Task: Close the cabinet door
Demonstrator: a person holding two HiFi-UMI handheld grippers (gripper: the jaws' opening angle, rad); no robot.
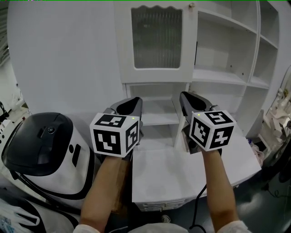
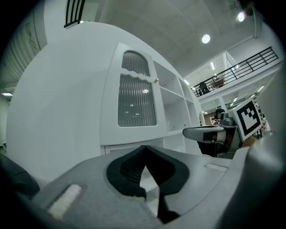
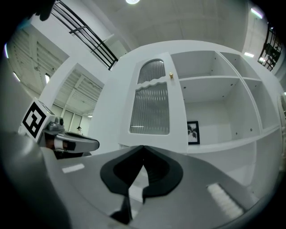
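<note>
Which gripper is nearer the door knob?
Right. The right gripper sits almost straight below the knob; the left gripper is below and further left.

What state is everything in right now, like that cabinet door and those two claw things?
cabinet door, looks shut; a slight gap at its right edge cannot be ruled out.
left gripper, jaws shut, nothing between them.
right gripper, jaws shut, nothing between them.
ceiling light, on.
framed picture, upright at the back of an open shelf.
</note>
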